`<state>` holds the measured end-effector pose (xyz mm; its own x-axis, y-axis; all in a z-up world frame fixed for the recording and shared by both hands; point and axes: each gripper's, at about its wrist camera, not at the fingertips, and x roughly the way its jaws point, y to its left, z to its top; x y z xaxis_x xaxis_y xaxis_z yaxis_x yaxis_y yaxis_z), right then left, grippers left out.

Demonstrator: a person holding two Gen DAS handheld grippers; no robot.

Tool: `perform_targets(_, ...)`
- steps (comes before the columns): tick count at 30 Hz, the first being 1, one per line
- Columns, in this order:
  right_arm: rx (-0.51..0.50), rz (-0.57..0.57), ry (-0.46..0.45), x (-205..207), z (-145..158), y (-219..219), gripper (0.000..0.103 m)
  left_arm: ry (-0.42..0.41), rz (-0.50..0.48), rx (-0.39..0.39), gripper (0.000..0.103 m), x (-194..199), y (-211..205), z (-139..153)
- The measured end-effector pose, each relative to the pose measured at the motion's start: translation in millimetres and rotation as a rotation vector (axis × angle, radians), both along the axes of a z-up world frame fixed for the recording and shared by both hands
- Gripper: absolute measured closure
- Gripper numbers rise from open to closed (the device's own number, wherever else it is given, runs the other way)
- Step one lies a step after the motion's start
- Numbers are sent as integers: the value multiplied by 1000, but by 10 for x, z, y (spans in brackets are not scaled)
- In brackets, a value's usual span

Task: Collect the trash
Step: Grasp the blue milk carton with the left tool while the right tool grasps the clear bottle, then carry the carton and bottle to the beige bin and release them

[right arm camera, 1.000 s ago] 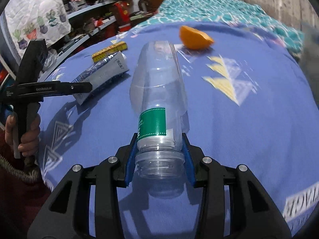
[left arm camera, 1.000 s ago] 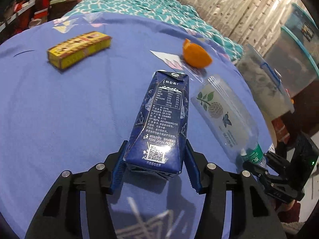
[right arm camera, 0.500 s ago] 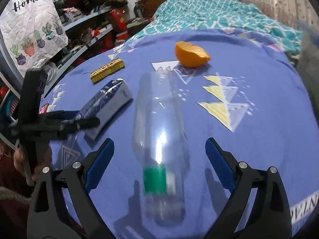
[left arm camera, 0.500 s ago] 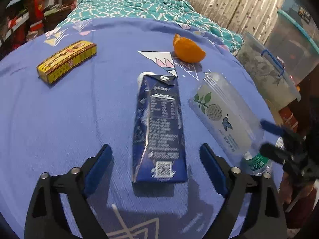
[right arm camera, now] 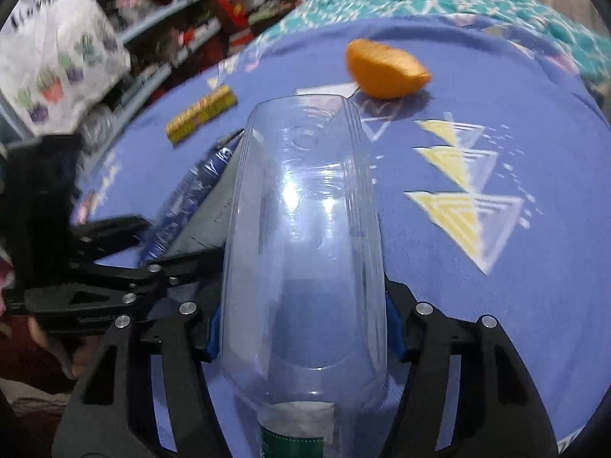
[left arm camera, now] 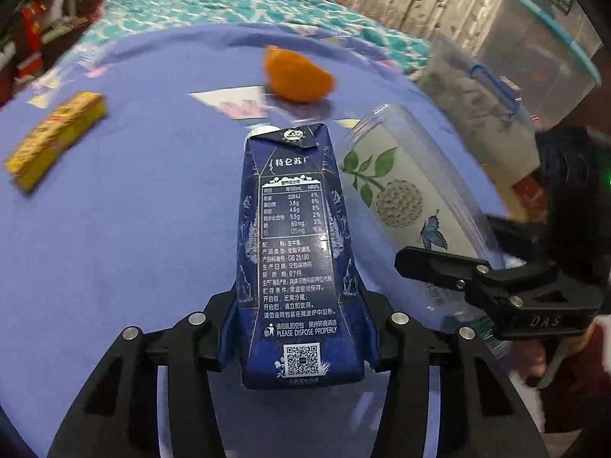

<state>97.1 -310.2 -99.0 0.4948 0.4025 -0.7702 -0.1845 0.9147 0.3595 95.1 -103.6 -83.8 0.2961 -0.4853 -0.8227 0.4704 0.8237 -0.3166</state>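
Note:
My left gripper (left arm camera: 298,328) is shut on a dark blue milk carton (left arm camera: 296,244) lying on the blue cloth. My right gripper (right arm camera: 305,328) is shut on a clear plastic bottle (right arm camera: 305,229) with a green label, base pointing away. The bottle (left arm camera: 404,198) lies just right of the carton in the left wrist view, with the right gripper (left arm camera: 496,290) on its neck end. The carton (right arm camera: 191,198) and left gripper (right arm camera: 110,274) show at the left of the right wrist view. An orange peel (left arm camera: 296,74) and a yellow box (left arm camera: 53,137) lie farther off.
The blue cloth with triangle prints (right arm camera: 496,267) covers the table. Clear storage bins (left arm camera: 534,49) stand off the right edge. A teal patterned bedspread (left arm camera: 214,4) lies behind. Cluttered shelves (right arm camera: 172,38) stand at the left of the right wrist view.
Half a second ago both grippers were wide open above the carton and bottle. Both have now moved forward and closed, left on the carton, right on the bottle.

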Motion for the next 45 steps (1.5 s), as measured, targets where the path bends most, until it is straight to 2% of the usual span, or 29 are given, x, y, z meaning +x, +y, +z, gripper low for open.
perform_targets(3,27,-91,-54,-212,87,-335,39,10,-62,-41,56,25,-289,73)
perform_targets(7,62,-225,-117,-476,159,-839,39,14,-177,-59,56,28,-935,183)
perform_targets(10,87,-344,-152,-701,217,-1333,39,-5,-276,-49,56,-33,-1507,248)
perform_targets(15,169,-574,-150,-1085,229,-2283,39,38,-438,-27,56,-149,-2570,241)
perform_targets(18,251,-734,-130,-1330,186,-2936,39,77,-506,-11,56,-215,-3167,175)
perform_targets(21,312,-838,-98,-1485,115,-3430,39,127,-550,5,56,-257,-3689,76)
perform_targets(26,323,-883,43,-1394,-92,-3938,39,160,-576,65,56,-300,-4359,-106)
perform_targets(28,289,-867,110,-1256,-159,-4056,39,154,-578,83,49,-311,-4557,-164)
perform_targets(29,266,-854,138,-1173,-184,-4090,37,150,-573,90,28,-308,-4624,-182)
perform_targets(30,236,-857,151,-1120,-192,-4111,37,134,-545,98,17,-285,-4691,-198)
perform_targets(31,209,-862,151,-1126,-192,-4143,34,126,-529,91,17,-262,-4714,-190)
perform_targets(32,166,-875,137,-1169,-174,-4175,25,129,-523,83,17,-232,-4717,-180)
perform_targets(33,129,-893,113,-1179,-126,-4182,22,135,-521,79,17,-216,-4706,-171)
perform_targets(35,102,-909,39,-1255,4,-4139,22,136,-519,53,17,-187,-4575,-120)
perform_targets(38,70,-934,-39,-1331,149,-4092,22,86,-512,33,17,-159,-4383,7)
perform_targets(40,46,-944,-55,-1347,181,-4081,23,94,-503,11,17,-144,-4251,54)
perform_targets(45,23,-943,-78,-1434,245,-4002,40,102,-497,-28,17,-216,-3869,119)
